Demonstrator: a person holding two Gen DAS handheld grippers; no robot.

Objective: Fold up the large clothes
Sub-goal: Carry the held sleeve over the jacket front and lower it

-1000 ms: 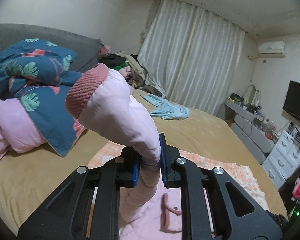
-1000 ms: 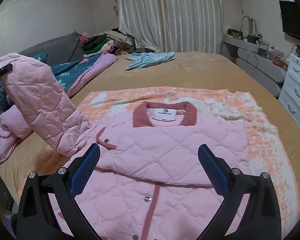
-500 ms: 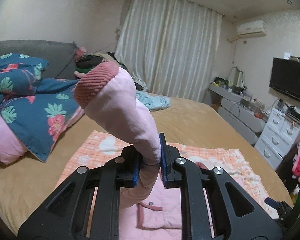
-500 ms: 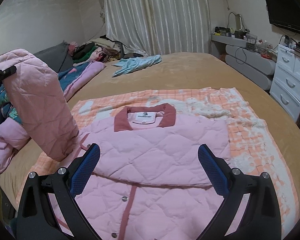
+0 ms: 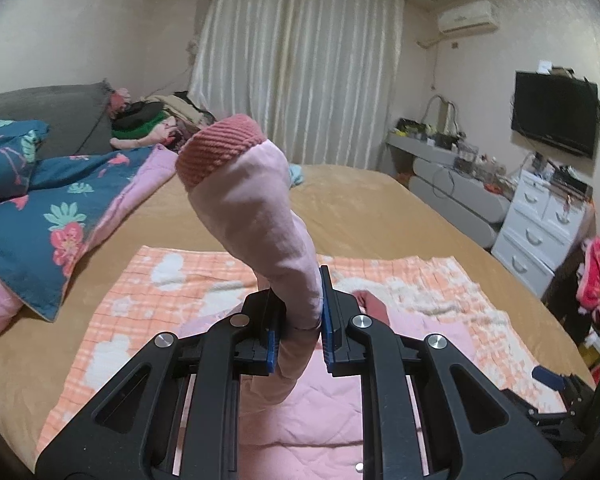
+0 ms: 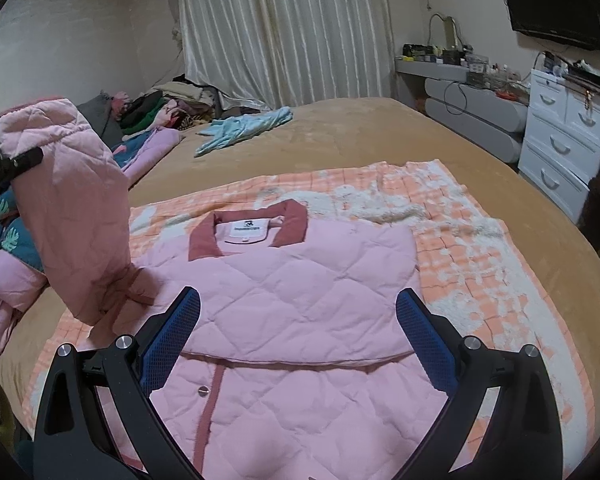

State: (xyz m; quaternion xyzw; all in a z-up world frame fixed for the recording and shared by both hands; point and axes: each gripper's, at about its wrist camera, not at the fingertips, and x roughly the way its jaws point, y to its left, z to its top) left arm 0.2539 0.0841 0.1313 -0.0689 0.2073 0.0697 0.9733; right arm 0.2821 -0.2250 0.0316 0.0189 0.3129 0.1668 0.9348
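Observation:
A pink quilted jacket [image 6: 292, 292] with a dark pink collar lies front up on an orange checked blanket [image 6: 476, 248], its right side folded over the chest. My left gripper [image 5: 300, 312] is shut on the jacket's left sleeve [image 5: 260, 216], holding it up in the air with the ribbed dark pink cuff [image 5: 216, 148] topmost. In the right wrist view that raised sleeve [image 6: 68, 200] stands at the left edge, with a black finger [image 6: 20, 160] of the left gripper across it. My right gripper [image 6: 296, 328] hovers open over the jacket's middle, nothing between its blue pads.
The tan bed [image 6: 380, 128] carries a light blue garment [image 6: 244, 128] at the back and a blue floral quilt [image 5: 48, 216] on the left. Piled clothes [image 5: 152, 120] lie by the curtain. White drawers [image 6: 564, 136] and a wall television [image 5: 552, 116] are on the right.
The left gripper has carried the raised sleeve to the right, over the blanket and toward the jacket's body. The right gripper has drifted over the jacket and stayed open.

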